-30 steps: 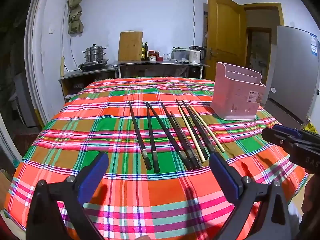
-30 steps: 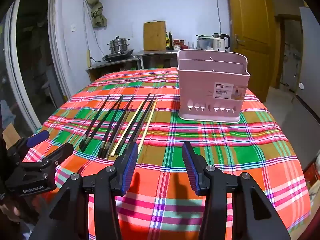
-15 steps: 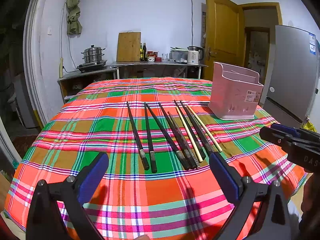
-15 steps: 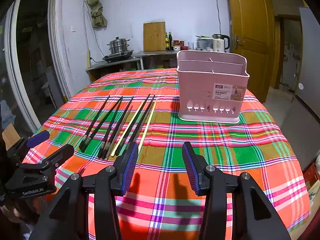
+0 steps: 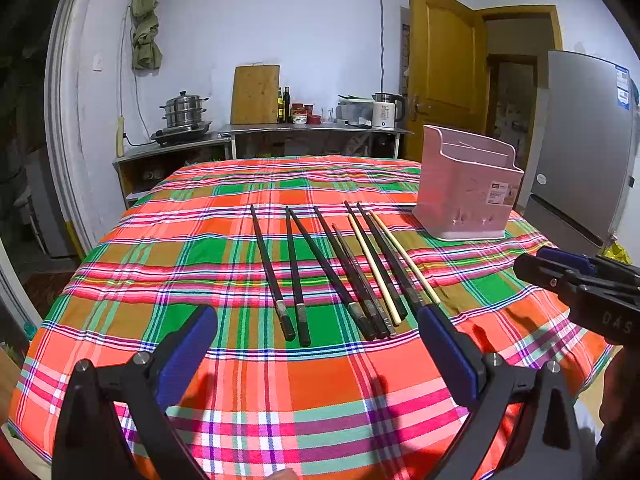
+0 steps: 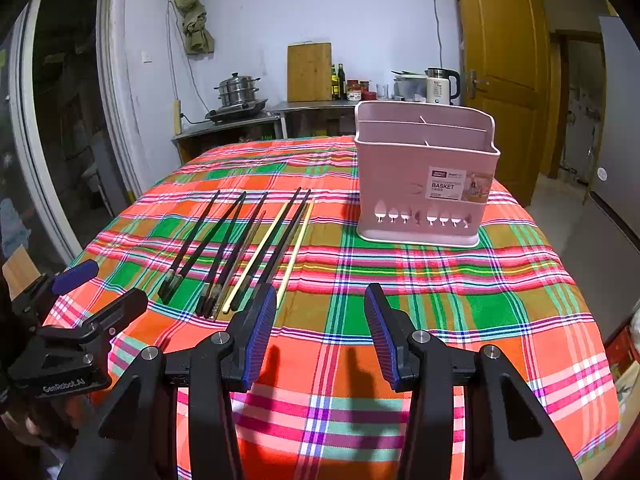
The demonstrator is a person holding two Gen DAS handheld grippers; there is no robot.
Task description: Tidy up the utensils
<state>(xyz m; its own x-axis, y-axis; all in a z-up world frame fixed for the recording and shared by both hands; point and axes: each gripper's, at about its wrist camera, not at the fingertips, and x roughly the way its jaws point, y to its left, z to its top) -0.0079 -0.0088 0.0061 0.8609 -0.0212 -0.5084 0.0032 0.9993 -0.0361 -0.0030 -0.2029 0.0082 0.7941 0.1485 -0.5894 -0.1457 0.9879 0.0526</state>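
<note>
My left tool (image 5: 318,332) was wide open and held nothing. My right tool (image 6: 320,308) was open too, not as wide, and it was empty as well. Both hung over the near edge of the desk (image 6: 460,320), which had a bright checked cloth on it.

Just past my tools lay the chopsticks (image 5: 340,268). They were flat on the cloth, side by side in a loose row, with their thick ends toward me. Most were black and two were pale. None of them was picked up.

Farther back, toward the far right corner of the desk, stood the pink basket (image 6: 426,184). It was upright, apart from the chopsticks. I could see only part of its inside, and no chopstick stood up out of it.

So I think the job had not really begun. All the chopsticks I could see were left to go in the basket.
</note>
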